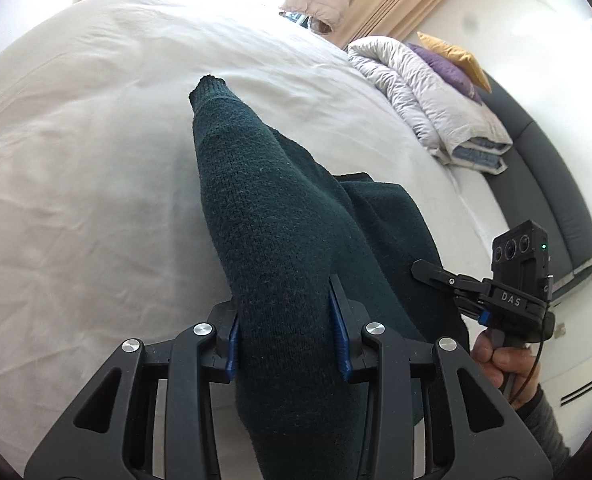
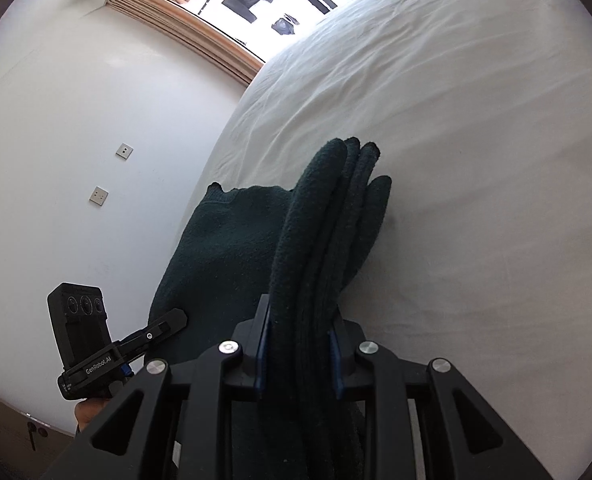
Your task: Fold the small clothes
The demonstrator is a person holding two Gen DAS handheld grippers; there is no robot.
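Note:
A dark green knitted garment (image 1: pixel 263 208) hangs over the white bed (image 1: pixel 95 160). My left gripper (image 1: pixel 287 332) is shut on a thick fold of it, and the cloth runs forward between the blue pads to a cuff end. My right gripper (image 2: pixel 300 352) is shut on several bunched layers of the same garment (image 2: pixel 328 216), which stick out ahead of the fingers above the bed (image 2: pixel 476 160). A flat part of the garment lies to its left. Each gripper shows in the other's view, the right one (image 1: pixel 436 274) and the left one (image 2: pixel 171 320).
A folded pale quilt (image 1: pixel 428 96) with purple and yellow cushions (image 1: pixel 452 64) lies at the bed's far right by a dark headboard (image 1: pixel 552 184). A white wall (image 2: pixel 75 140) with two sockets and a window stand left of the bed.

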